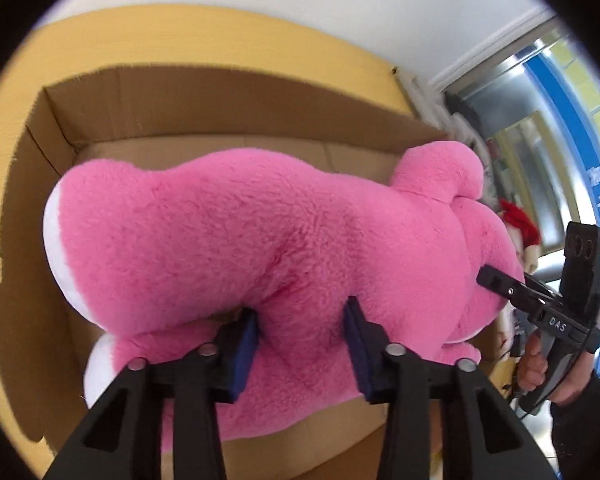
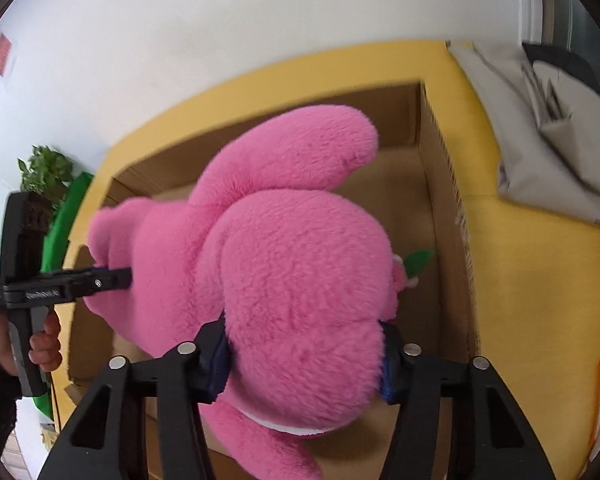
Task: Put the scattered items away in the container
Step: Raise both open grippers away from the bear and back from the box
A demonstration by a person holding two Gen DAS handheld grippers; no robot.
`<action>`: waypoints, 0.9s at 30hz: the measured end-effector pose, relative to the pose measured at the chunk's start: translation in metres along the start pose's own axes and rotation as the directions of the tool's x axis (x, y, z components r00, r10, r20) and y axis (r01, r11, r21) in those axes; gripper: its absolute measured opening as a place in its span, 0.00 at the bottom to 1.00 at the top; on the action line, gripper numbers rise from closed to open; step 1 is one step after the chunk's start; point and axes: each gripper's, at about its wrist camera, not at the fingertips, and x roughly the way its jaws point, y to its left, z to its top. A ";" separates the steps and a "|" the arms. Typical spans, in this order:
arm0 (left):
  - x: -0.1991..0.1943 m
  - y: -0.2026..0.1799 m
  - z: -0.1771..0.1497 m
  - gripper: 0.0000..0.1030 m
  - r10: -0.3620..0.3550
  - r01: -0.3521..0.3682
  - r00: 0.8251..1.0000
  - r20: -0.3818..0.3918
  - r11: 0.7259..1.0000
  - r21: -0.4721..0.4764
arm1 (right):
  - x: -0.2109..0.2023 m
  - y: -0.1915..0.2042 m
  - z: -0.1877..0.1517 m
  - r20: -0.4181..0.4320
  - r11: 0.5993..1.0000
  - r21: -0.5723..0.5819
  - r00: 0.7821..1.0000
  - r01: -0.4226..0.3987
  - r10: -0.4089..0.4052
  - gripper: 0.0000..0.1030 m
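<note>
A large pink plush toy (image 1: 260, 248) hangs over the open cardboard box (image 1: 52, 120) on the yellow tabletop (image 2: 540, 280). The left gripper (image 1: 304, 328) pinches its fur between blue pads. The right gripper (image 2: 304, 356) clamps a fold of its rounded bulk. The toy hides most of the box floor; its face is out of sight. A green scrap (image 2: 420, 260) peeks out beside it, unidentifiable.

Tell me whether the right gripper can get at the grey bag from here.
Probably not yet: the right gripper is clamped around the pink plush toy over the cardboard box; the grey bag lies beyond.
</note>
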 end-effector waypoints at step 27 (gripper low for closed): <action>-0.021 0.032 -0.062 0.61 0.181 -0.194 0.971 -0.158 0.978 -0.076 | -0.033 0.017 -0.049 -0.134 0.999 -0.023 0.990 0.042 -0.045 0.83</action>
